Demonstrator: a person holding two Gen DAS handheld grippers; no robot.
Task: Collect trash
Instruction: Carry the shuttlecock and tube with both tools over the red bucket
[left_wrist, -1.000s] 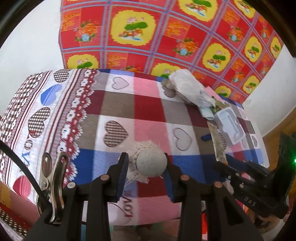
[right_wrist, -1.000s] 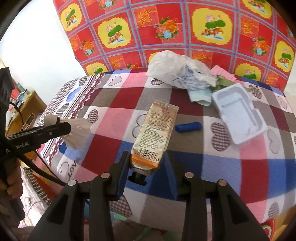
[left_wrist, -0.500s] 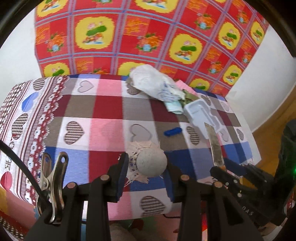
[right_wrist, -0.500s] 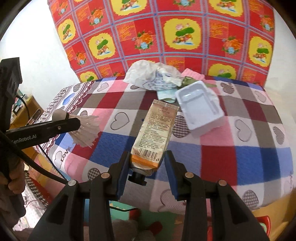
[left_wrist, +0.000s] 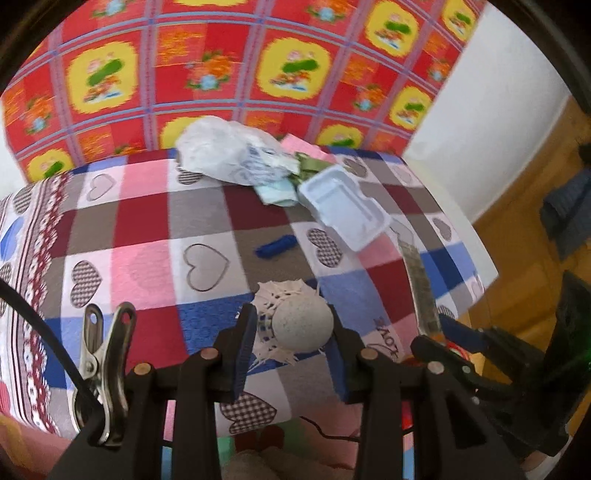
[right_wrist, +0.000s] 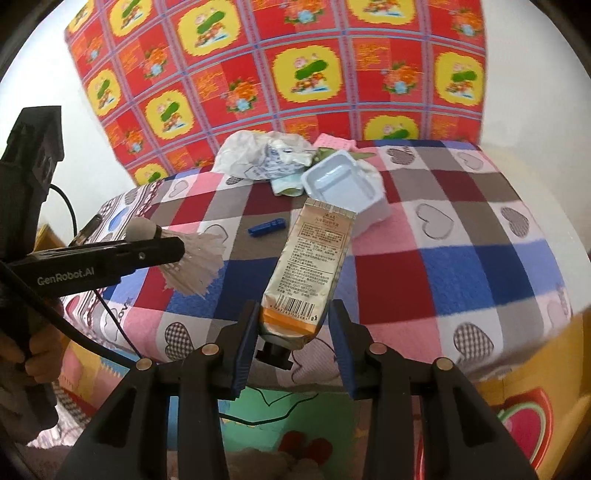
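Note:
My left gripper (left_wrist: 291, 328) is shut on a worn white shuttlecock (left_wrist: 301, 323), cork end toward the camera; in the right wrist view the same shuttlecock (right_wrist: 192, 258) sticks out of the left gripper (right_wrist: 173, 249). My right gripper (right_wrist: 293, 328) is shut on the cap end of a flattened gold tube (right_wrist: 310, 266), held above the table's near edge. In the left wrist view that tube (left_wrist: 419, 280) shows edge-on, held by the right gripper (left_wrist: 439, 328). On the checked tablecloth (right_wrist: 461, 236) lie a crumpled white bag (right_wrist: 258, 155), a white plastic tray (right_wrist: 340, 181) and a small blue cap (right_wrist: 266, 226).
A red and yellow flowered cloth (right_wrist: 295, 74) hangs behind the table. A green packet (left_wrist: 277, 192) lies beside the tray. Wooden floor (left_wrist: 517, 258) shows to the right of the table, and a coloured mat (right_wrist: 517, 417) lies below its near edge. A hand (right_wrist: 22, 350) grips the left handle.
Both grippers have drawn back from the table toward its near edge, each keeping its object. The table's trash pile now appears farther away and more centred.

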